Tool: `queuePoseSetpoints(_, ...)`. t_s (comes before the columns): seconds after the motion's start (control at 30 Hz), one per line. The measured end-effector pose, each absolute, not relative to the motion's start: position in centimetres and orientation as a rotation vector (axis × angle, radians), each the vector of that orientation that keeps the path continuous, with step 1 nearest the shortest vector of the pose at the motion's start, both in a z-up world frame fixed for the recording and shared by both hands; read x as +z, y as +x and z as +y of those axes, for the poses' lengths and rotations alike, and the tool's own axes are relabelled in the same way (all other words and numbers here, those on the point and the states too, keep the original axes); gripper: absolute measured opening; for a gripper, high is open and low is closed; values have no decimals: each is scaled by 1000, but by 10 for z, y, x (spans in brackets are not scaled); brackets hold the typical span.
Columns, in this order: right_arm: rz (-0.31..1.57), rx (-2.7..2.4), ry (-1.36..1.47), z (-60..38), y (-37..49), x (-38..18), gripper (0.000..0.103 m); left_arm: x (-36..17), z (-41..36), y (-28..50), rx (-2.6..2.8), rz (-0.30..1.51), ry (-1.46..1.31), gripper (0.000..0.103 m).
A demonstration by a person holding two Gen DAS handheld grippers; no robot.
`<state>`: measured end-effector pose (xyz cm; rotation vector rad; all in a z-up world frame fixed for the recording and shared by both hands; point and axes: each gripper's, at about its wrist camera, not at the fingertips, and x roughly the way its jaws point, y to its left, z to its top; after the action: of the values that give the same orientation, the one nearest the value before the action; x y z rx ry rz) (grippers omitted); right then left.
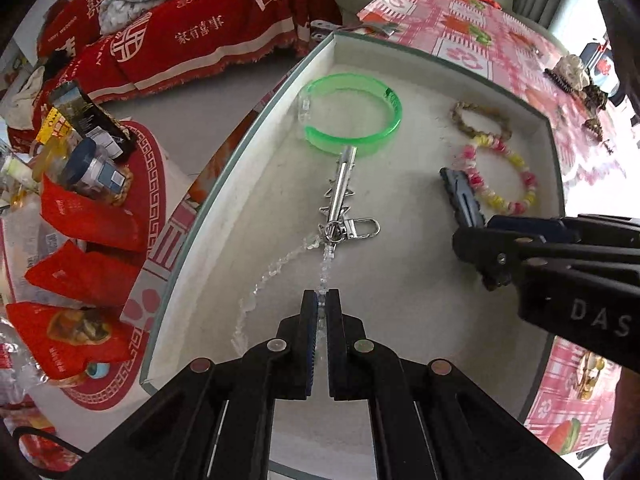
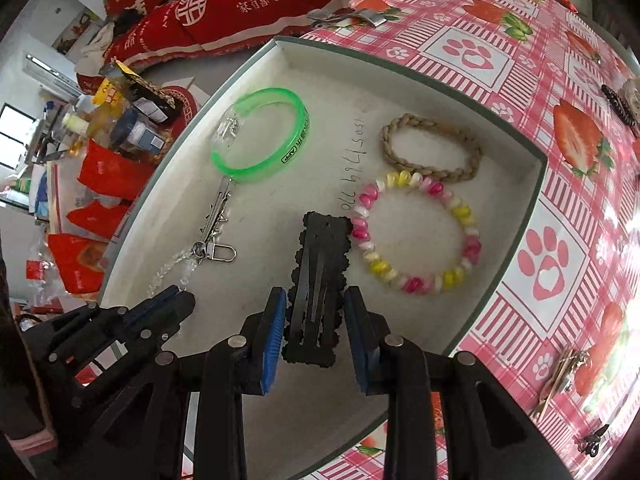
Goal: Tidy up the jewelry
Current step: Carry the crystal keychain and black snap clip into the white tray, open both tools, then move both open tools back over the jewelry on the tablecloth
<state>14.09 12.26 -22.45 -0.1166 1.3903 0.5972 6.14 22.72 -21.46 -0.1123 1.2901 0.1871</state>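
We see the clear bead chain (image 1: 280,268) lying in the white tray (image 1: 400,240), its near end pinched in our left tool (image 1: 322,308), whose jaws are pressed together on the beads. The chain runs far to a silver clasp (image 1: 352,228) and a metal clip (image 1: 344,176) that reaches the green bangle (image 1: 352,116) at the tray's far left. To the right, our right tool (image 2: 316,320) straddles the black hair clip (image 2: 316,280); the jaws stand apart on either side of it, and we cannot tell if the pads touch its edges. Just right of the clip lies the pink, yellow and white bead bracelet (image 2: 420,232), touching the braided tan band (image 2: 432,148) beyond it. The tray sits on a pink strawberry-print tabletop (image 2: 560,80), with red snack bags (image 1: 80,208) off to the left.
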Motion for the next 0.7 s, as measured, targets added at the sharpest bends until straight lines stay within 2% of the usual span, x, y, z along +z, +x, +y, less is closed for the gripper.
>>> queuePoseSetpoints(0.07, 1394, 598, -111, 123, 141, -225, 35, -214, 228, 62, 184, 1293, -110, 10)
queuePoseSetpoints(0.17, 1399, 599, -94, 121, 144, -224, 51, -210, 227, 62, 179, 1293, -98, 10)
queuePoseSetpoints(0.7, 1311, 587, 107, 83, 145, -175, 58, -189, 219, 66, 170, 1293, -63, 11)
